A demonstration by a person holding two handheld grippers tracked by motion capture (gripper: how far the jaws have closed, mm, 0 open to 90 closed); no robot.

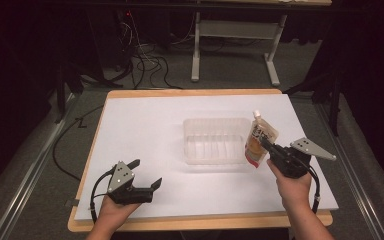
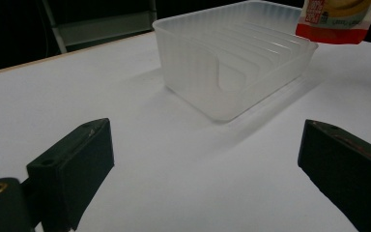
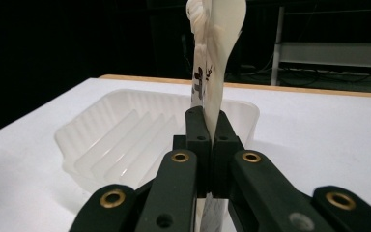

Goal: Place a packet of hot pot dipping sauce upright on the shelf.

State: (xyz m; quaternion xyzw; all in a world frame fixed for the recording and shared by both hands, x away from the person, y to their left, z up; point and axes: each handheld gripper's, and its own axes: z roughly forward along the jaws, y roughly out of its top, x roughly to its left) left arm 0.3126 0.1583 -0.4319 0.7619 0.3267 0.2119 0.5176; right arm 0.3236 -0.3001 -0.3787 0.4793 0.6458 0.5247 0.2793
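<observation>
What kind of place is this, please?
Probably a lab or recording workspace: a white-covered table in a dark room, loose cables on the floor behind it, and a hand-held right gripper clamping a pouch.

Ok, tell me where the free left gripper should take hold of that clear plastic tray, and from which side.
Grip the tray by its near long wall, coming down from above with one pad inside and one outside. The walls are thin and upright, and the top is open. The left gripper is open and sits at that near side, while the right gripper holds the spouted pouch beside the tray's right end.

high: above, forward-down | claw views: low, near | shared: tray (image 1: 215, 142)
</observation>
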